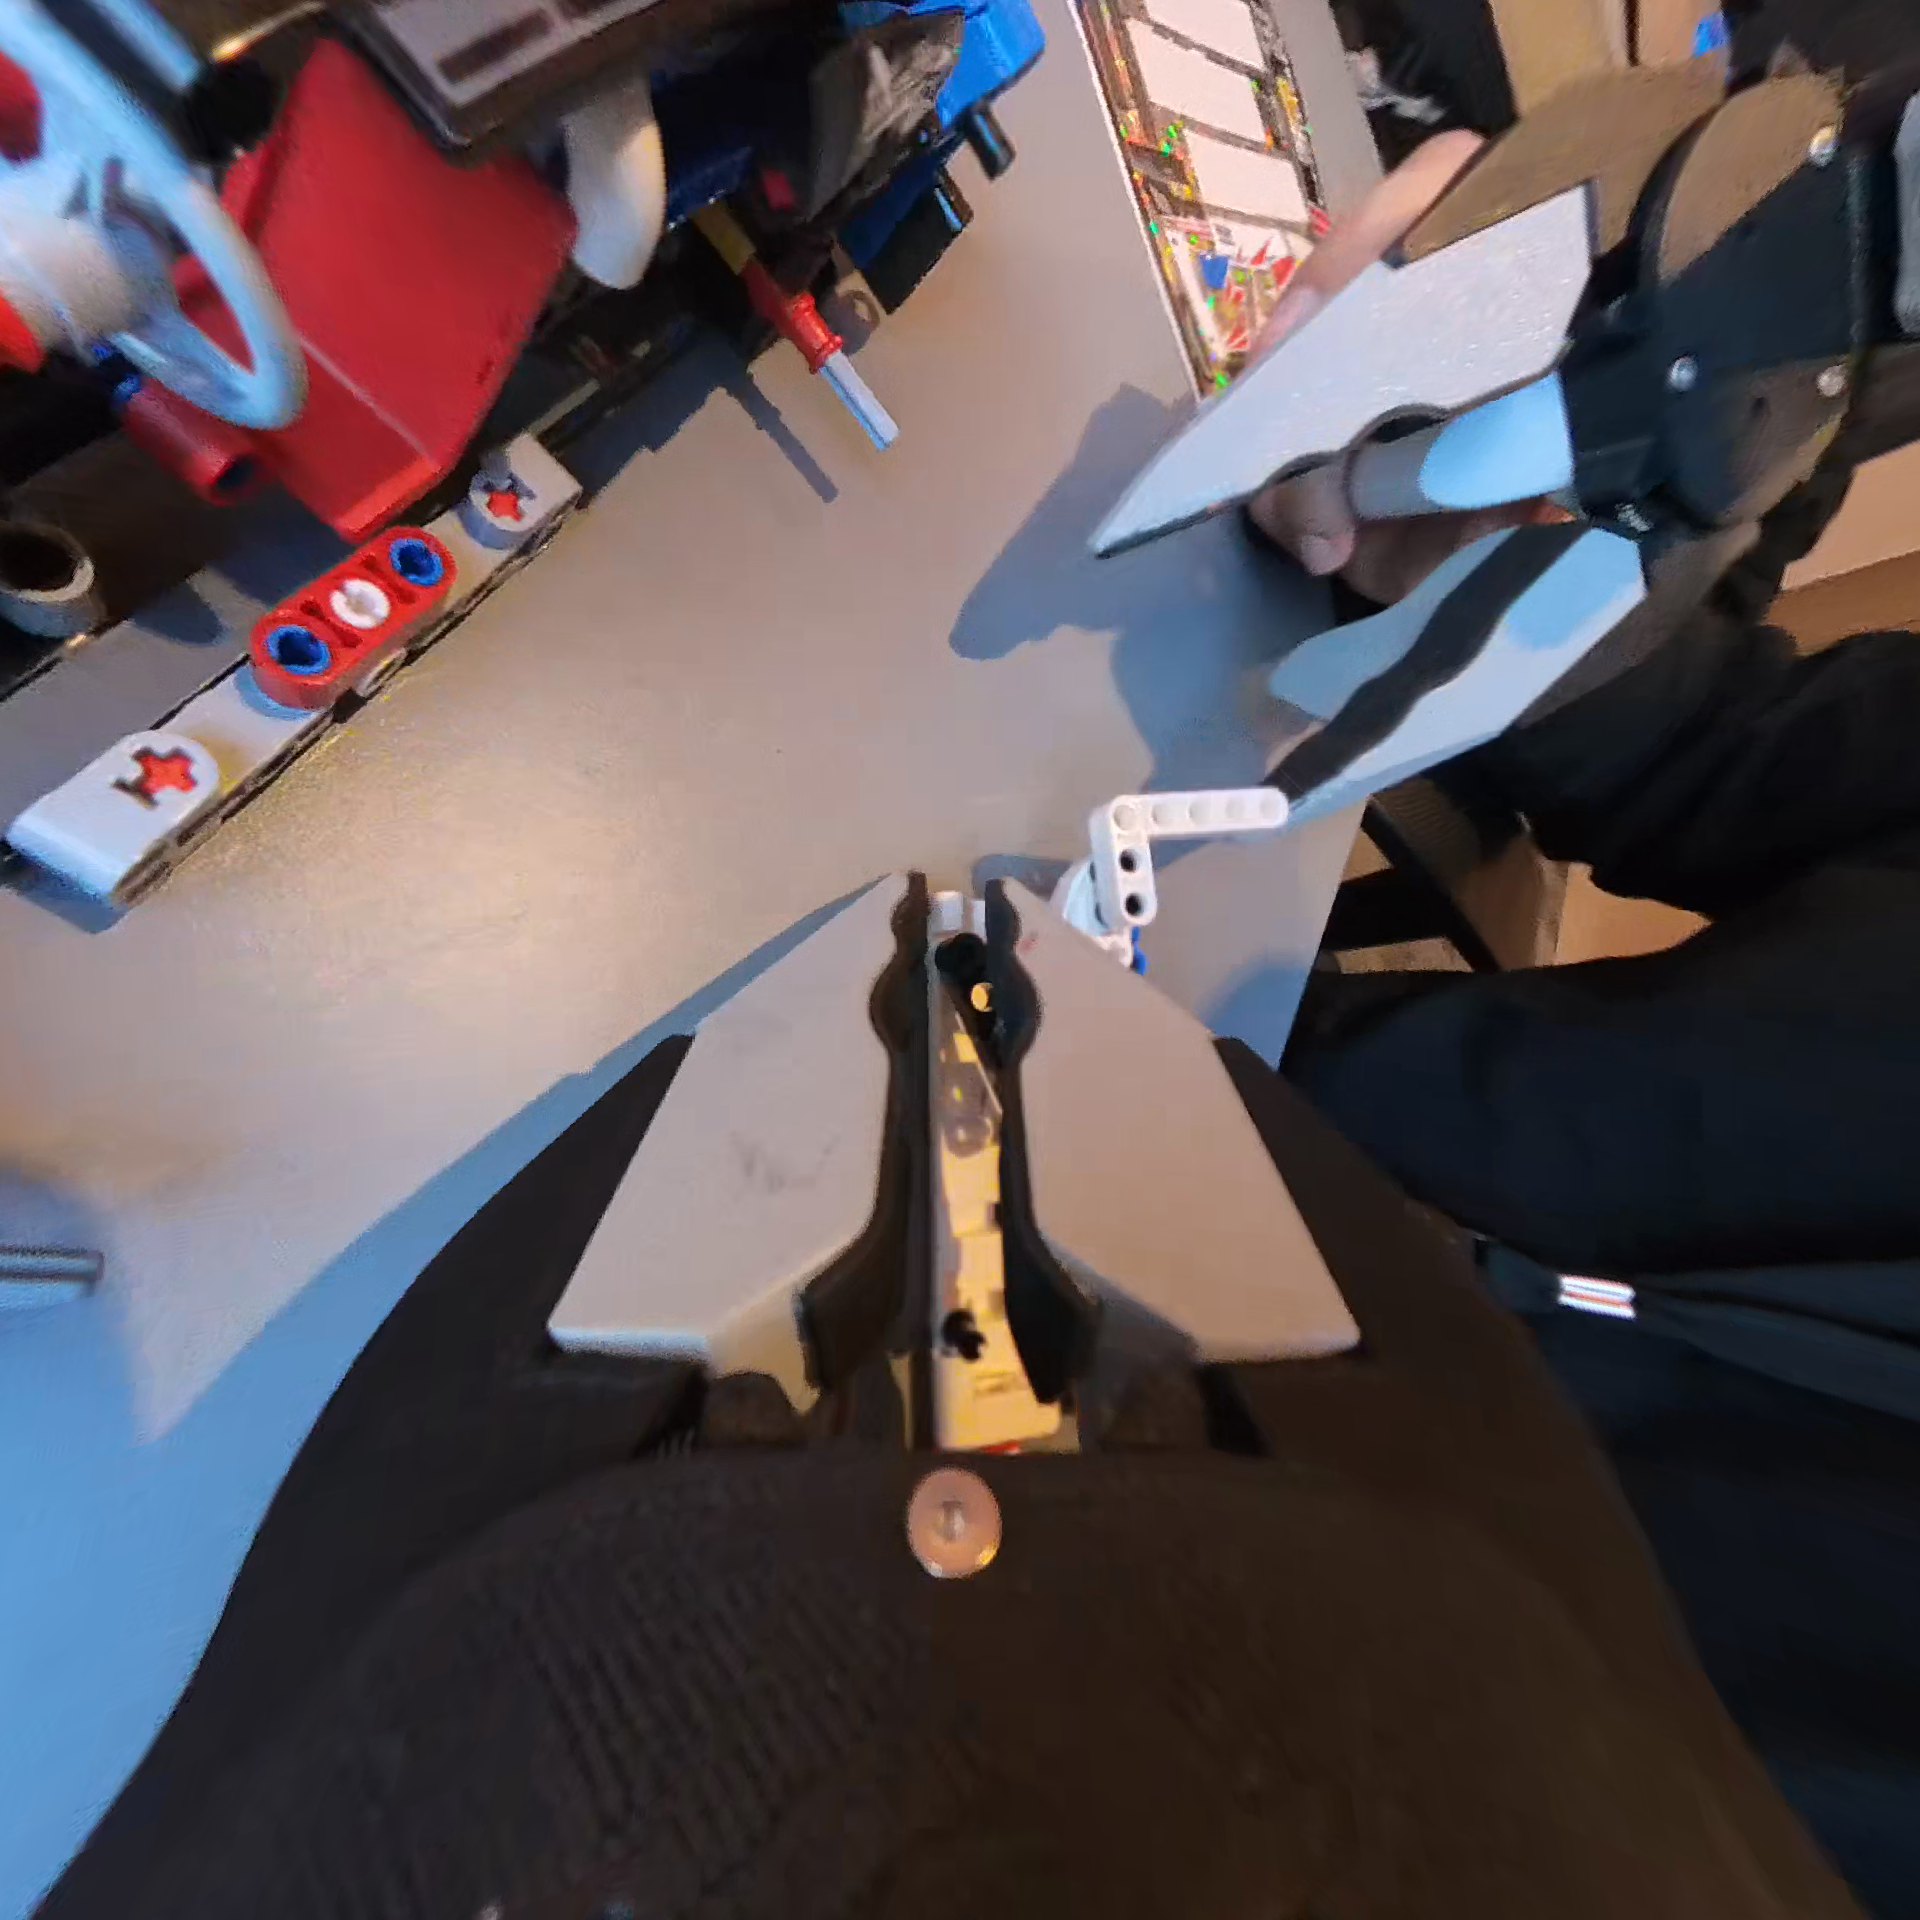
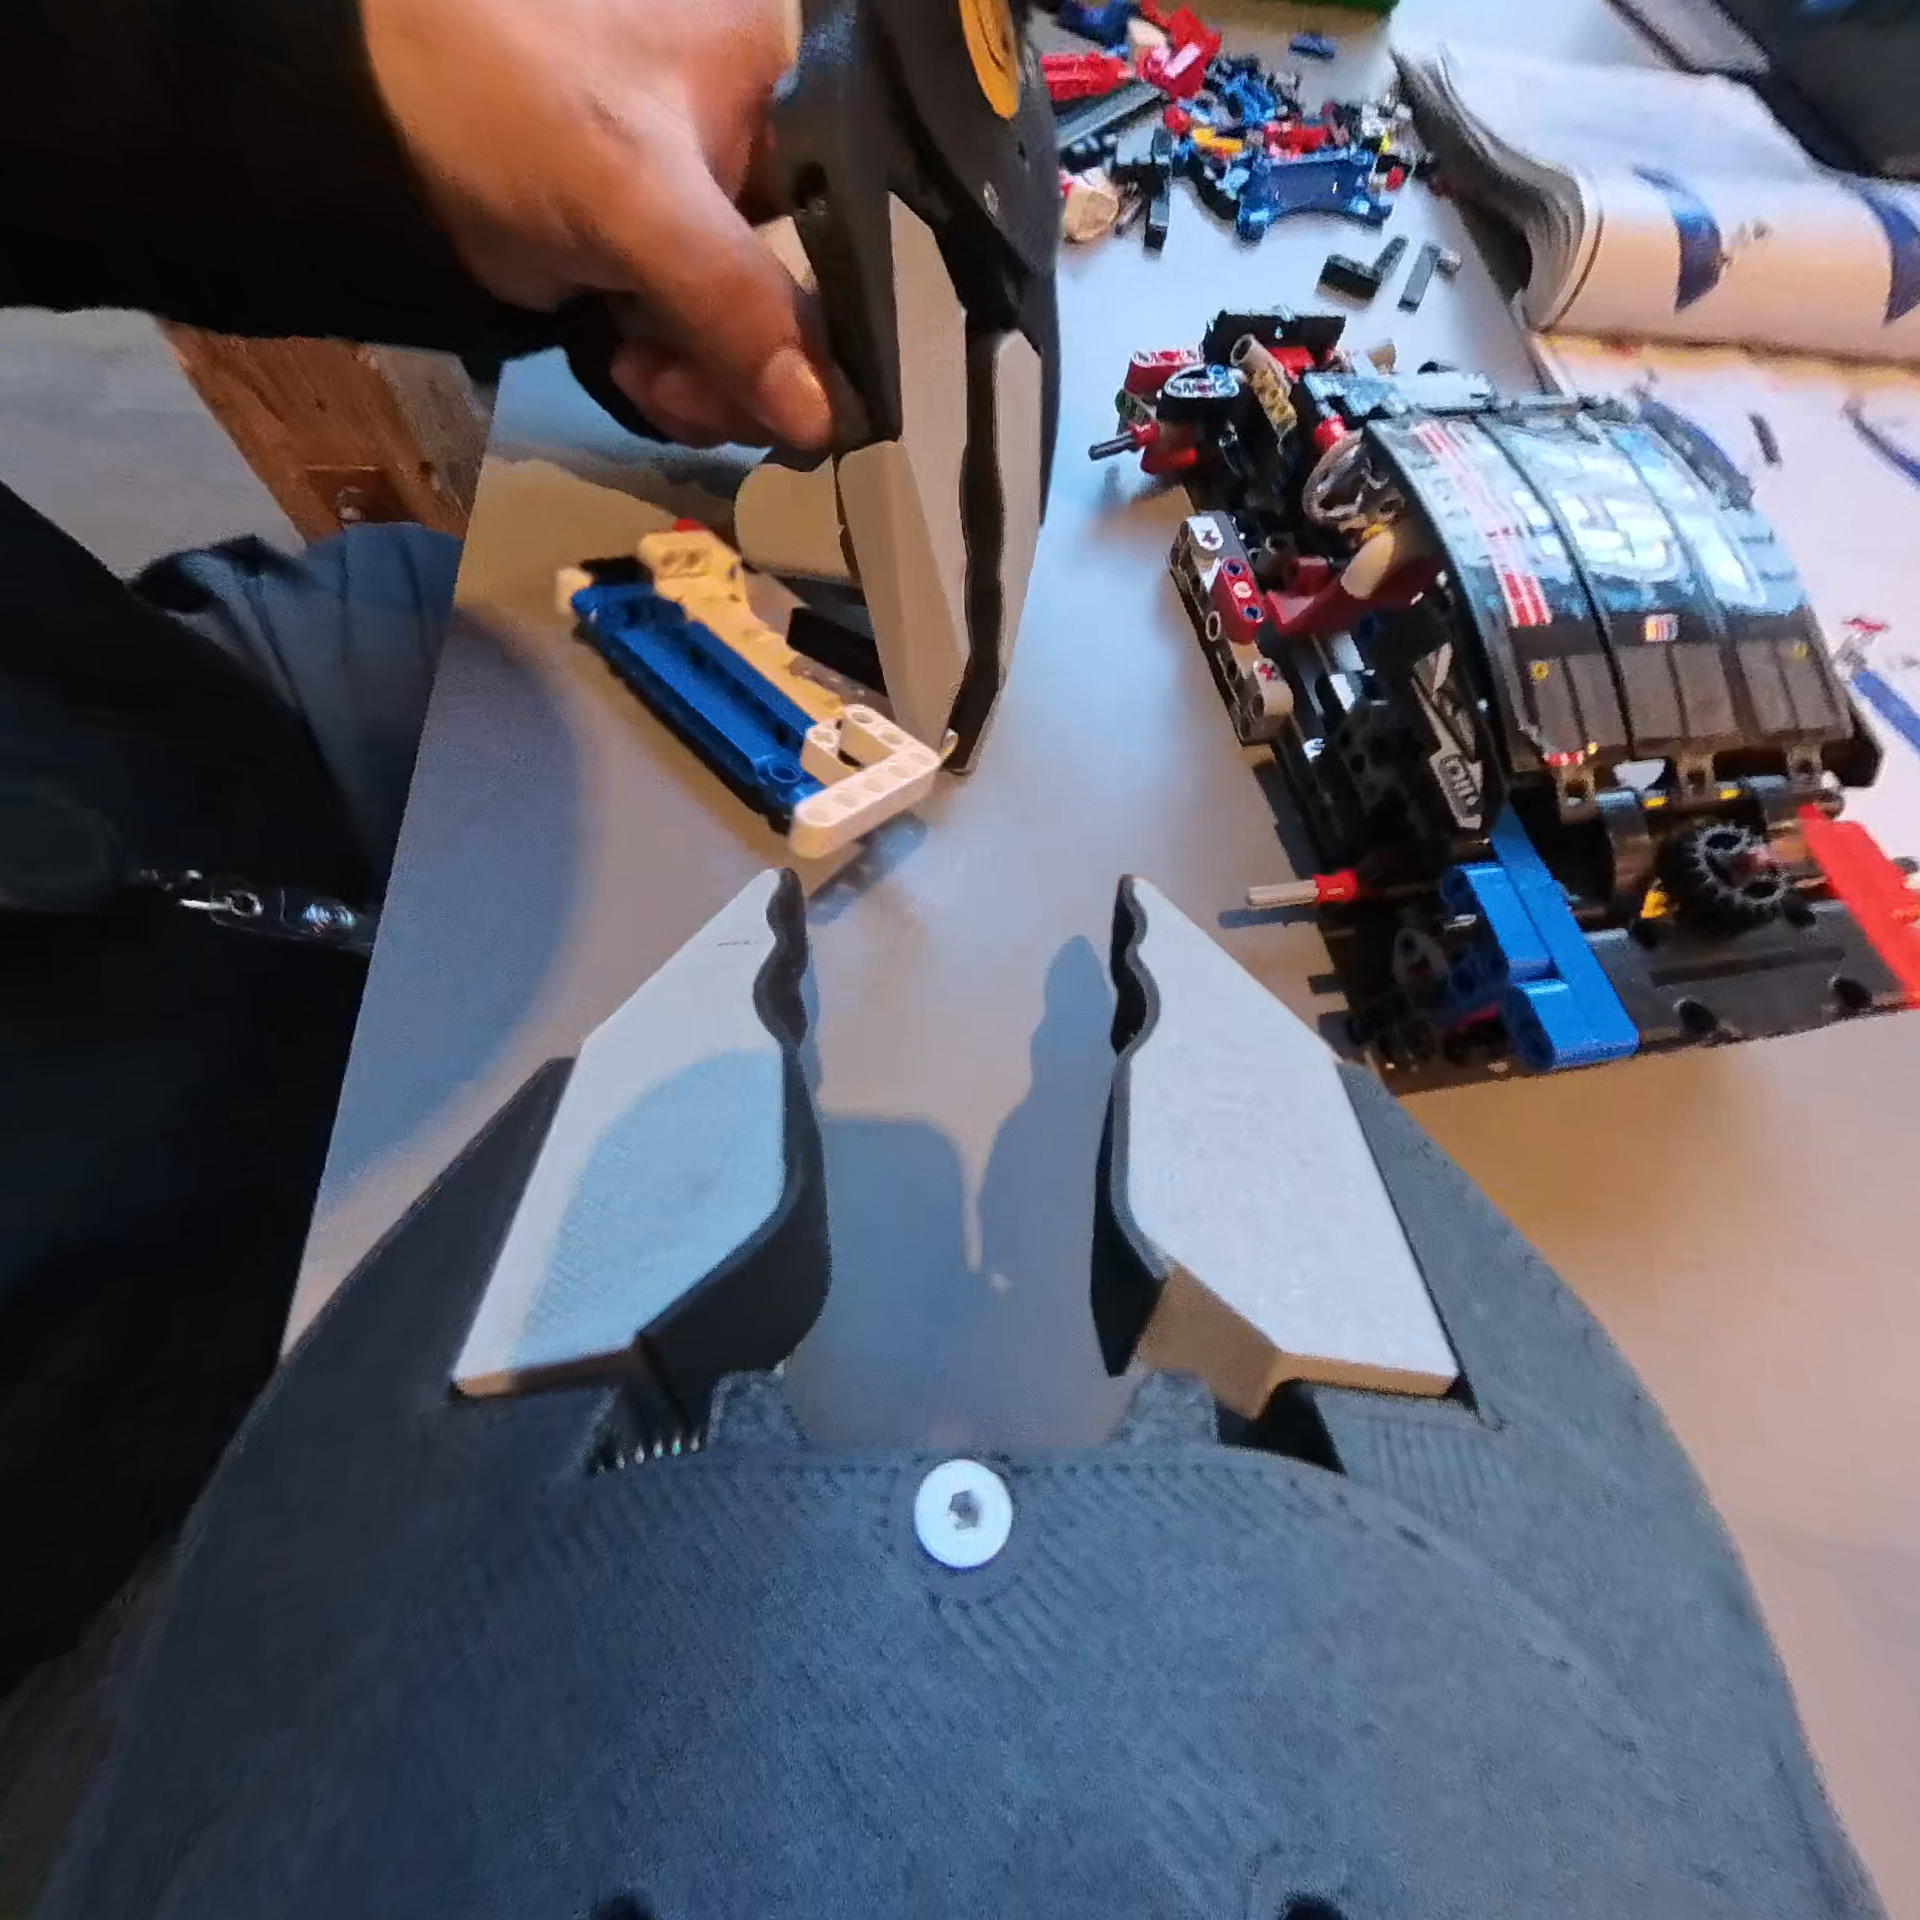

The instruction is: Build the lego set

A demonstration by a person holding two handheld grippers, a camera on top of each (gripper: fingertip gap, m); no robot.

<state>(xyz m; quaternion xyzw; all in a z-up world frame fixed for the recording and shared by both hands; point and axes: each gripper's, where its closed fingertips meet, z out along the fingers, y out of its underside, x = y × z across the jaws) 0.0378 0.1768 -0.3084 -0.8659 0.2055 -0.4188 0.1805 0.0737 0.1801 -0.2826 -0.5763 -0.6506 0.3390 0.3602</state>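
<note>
A white and blue Lego sub-assembly (image 2: 717,675) lies on the grey table (image 2: 1081,790) near its left edge. My left gripper (image 1: 951,896) is shut on its white end, and the white part shows between the fingers (image 1: 961,1153). The left gripper also shows from the right wrist view (image 2: 951,727), pointing down, held by a hand. A white L-shaped beam (image 1: 1174,821) sticks out beside it. My right gripper (image 2: 956,888) is open and empty, its tips just short of that beam (image 2: 862,800). In the left wrist view it (image 1: 1190,675) is open too.
The partly built black, blue and red car model (image 2: 1558,707) stands on the right, and shows at the upper left of the left wrist view (image 1: 395,281). Loose pieces (image 2: 1226,135) lie at the back. An open instruction booklet (image 2: 1714,208) lies at the far right. The table edge (image 1: 1314,935) is close. My right fingertips sit around 5 cm from my left ones.
</note>
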